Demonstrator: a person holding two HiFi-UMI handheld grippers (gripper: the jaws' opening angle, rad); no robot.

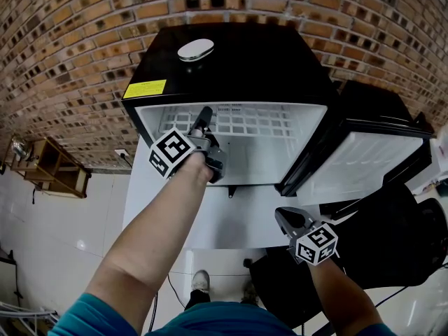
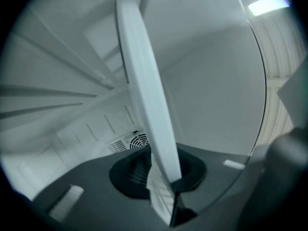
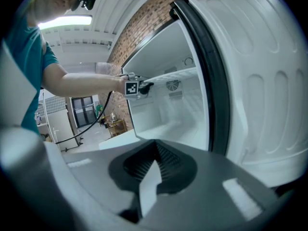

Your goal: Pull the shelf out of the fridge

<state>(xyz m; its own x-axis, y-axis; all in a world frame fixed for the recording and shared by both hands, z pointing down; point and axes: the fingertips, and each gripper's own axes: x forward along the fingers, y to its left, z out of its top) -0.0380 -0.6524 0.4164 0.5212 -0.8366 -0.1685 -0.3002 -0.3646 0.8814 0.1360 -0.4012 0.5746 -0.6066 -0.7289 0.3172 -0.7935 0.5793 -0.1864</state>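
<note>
The left arm (image 1: 150, 240) was extended forward and down into the open fridge (image 1: 238, 61), the left gripper (image 1: 204, 115) reaching to the cabinet's upper level. Its jaws were clamped on the front edge of the shelf (image 1: 255, 122), which passed between them as a white bar in the left gripper view. The shelf was a white wire grid, seated inside the fridge near the top. The right gripper (image 1: 285, 218) was held low beside the open door (image 1: 364, 156), jaws together and empty.
</note>
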